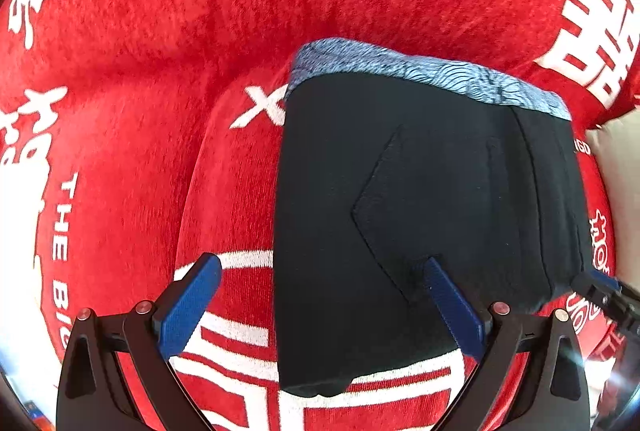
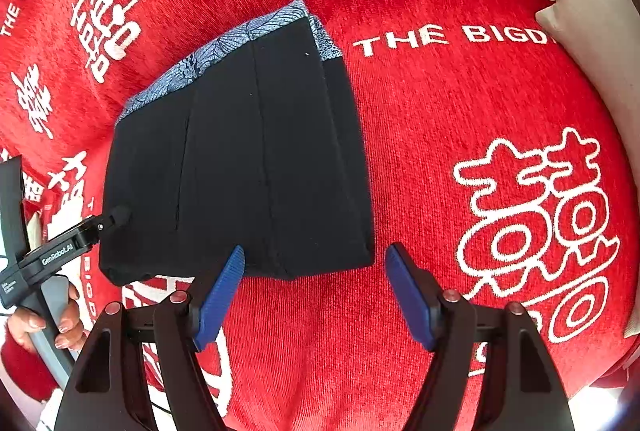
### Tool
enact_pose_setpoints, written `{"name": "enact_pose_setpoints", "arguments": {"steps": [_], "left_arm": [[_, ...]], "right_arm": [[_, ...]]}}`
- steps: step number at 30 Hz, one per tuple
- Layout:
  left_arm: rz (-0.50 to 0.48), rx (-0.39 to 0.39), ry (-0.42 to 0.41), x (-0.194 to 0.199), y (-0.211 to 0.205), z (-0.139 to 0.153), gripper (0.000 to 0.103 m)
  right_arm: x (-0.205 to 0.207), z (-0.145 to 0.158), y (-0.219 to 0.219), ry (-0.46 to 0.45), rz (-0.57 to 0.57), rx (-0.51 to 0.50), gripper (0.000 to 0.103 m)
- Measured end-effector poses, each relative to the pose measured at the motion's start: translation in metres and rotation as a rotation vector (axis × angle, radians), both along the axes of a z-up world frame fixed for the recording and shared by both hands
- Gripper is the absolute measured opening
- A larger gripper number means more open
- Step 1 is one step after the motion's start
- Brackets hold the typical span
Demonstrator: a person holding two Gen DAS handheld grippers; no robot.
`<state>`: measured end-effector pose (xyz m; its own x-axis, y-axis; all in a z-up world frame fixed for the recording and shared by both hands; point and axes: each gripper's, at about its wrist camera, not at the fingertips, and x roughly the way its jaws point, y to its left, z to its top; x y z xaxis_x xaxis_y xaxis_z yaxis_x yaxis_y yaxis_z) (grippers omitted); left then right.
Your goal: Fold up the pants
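Note:
The black pants (image 1: pixel 420 215) lie folded into a compact rectangle on the red cloth, with a blue patterned waistband lining (image 1: pixel 424 71) at the far edge. My left gripper (image 1: pixel 324 283) is open and empty, its right finger over the pants' near part, its left finger over the cloth. In the right wrist view the pants (image 2: pixel 248 159) sit left of centre. My right gripper (image 2: pixel 316 271) is open and empty, just in front of the pants' near right corner. The left gripper (image 2: pixel 116 217) shows at the pants' left edge; the right one (image 1: pixel 592 289) shows at their right edge.
A red plush cloth (image 2: pixel 420 131) with white characters and lettering covers the whole surface. A white cushion (image 2: pixel 596 31) lies at the far right. A person's hand (image 2: pixel 60 319) holds the left tool at the lower left.

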<state>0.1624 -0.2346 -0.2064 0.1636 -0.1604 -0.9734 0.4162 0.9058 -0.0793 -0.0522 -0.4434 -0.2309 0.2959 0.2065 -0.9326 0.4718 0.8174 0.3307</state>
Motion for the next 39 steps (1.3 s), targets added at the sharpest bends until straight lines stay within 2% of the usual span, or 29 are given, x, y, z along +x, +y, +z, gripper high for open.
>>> {"name": "enact_pose_setpoints", "arguments": {"steps": [4,9,19,24,34,39], "left_arm": [[-0.041,-0.004,-0.020,0.002,-0.005,0.008,0.102],[-0.045,-0.038,-0.013,0.013,-0.010,0.013,0.102],[-0.025,-0.150,0.113,0.043,0.000,0.003,0.102],[-0.063,-0.185,0.184,0.053,0.002,-0.009,0.102],[-0.090,-0.267,0.299,0.069,-0.014,-0.044,0.102],[-0.096,-0.284,0.317,0.071,-0.020,-0.051,0.102]], "right_arm": [[0.002,0.000,-0.004,-0.011,-0.011,0.008,0.076],[0.005,0.002,-0.021,-0.020,-0.050,0.021,0.076],[0.021,-0.012,-0.049,-0.030,-0.110,0.130,0.076],[0.031,-0.020,-0.054,-0.050,-0.101,0.174,0.076],[0.060,-0.050,-0.070,-0.120,-0.051,0.381,0.076],[0.076,-0.065,-0.072,-0.135,0.006,0.454,0.077]]}}
